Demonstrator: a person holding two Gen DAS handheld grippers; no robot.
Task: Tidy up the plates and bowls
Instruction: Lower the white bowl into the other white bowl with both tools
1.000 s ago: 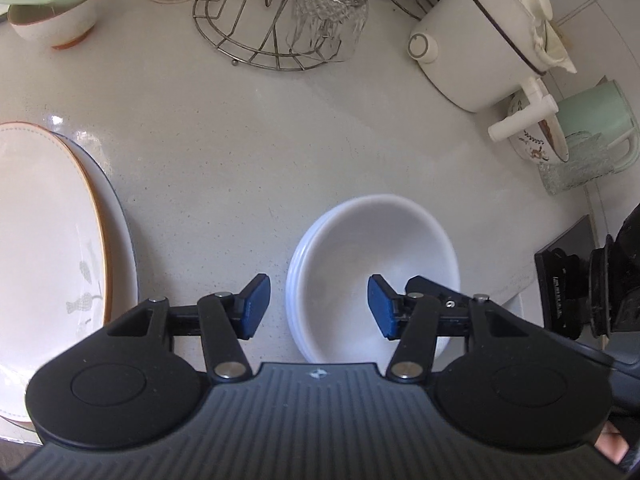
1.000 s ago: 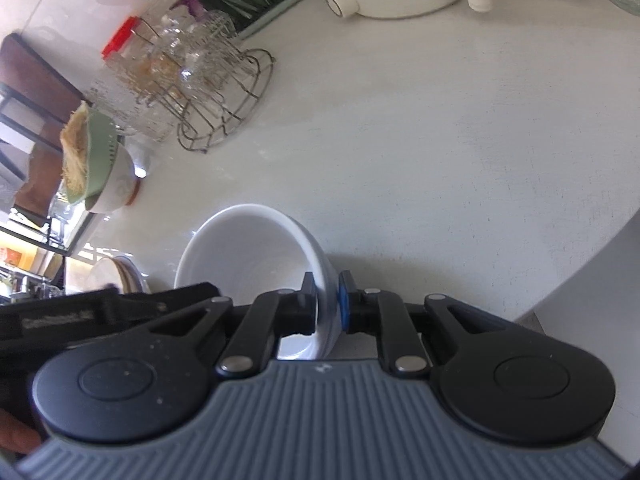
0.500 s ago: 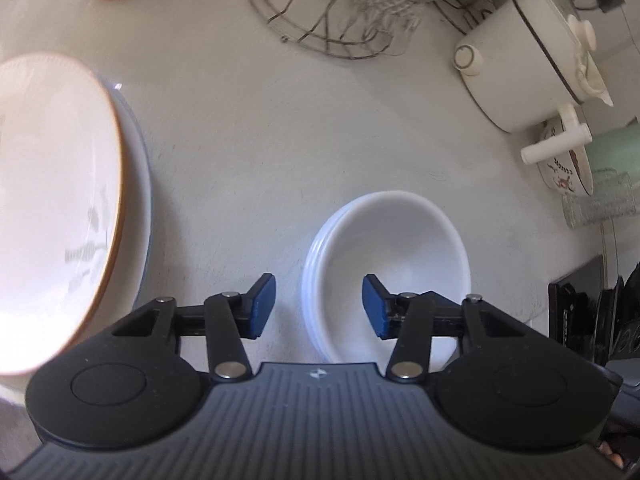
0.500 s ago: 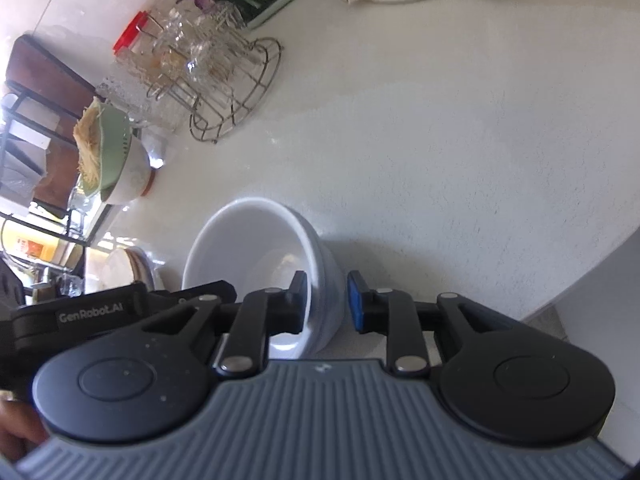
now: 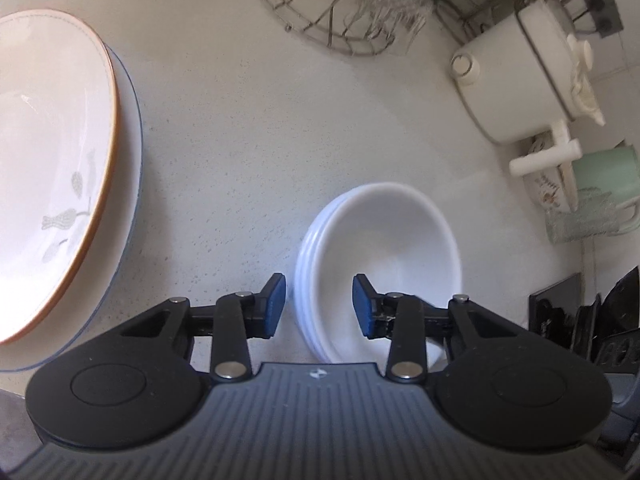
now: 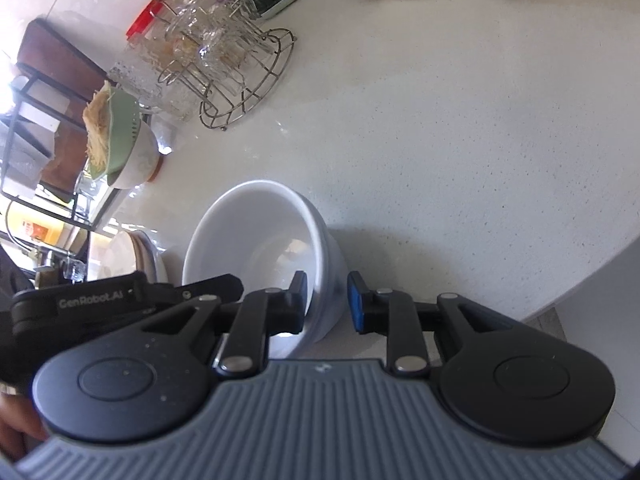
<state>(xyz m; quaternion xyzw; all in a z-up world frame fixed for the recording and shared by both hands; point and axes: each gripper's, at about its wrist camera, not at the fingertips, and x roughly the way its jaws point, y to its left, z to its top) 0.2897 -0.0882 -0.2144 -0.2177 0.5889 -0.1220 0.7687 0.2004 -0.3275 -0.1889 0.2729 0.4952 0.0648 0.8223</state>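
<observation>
Only the left wrist view shows the stacked plates [image 5: 60,152]. Left claw [image 5: 319,306], closing, straddles the stacked white bowls [image 5: 380,264] on the worktop [image 5: 240,140] without touching. Right claw [image 6: 327,302], parted, brackets the opposite rim; near rim hidden.

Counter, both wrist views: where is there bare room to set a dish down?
The widest bare patch of counter lies between the plate stack, the wire glass rack and the stacked white bowls. More lies right of the bowls toward the counter edge. It is crowded along the back by the white pot and green mug.
</observation>
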